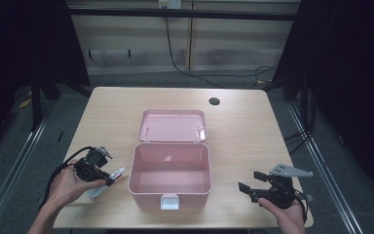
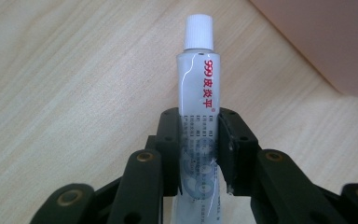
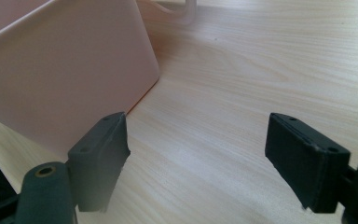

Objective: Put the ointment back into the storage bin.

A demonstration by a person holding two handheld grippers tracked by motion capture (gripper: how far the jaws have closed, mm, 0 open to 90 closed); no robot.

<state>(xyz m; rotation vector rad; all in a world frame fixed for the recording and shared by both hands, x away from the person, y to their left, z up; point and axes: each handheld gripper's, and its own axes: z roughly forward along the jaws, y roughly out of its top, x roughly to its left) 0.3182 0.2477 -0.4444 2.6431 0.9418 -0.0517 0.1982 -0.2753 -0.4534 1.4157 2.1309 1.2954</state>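
Down at the pale wood-grain bench (image 1: 243, 131), the left gripper (image 2: 199, 135) has its matte black fingers clamped on a glossy white tube (image 2: 198, 79) with a ribbed cap, just left of the smooth pink plastic box (image 1: 169, 192); the right gripper (image 3: 200, 158) rests with its fingers spread apart, holding nothing.

Tube (image 1: 108, 179) lies on table (image 1: 238, 126), left of box (image 1: 169, 176).
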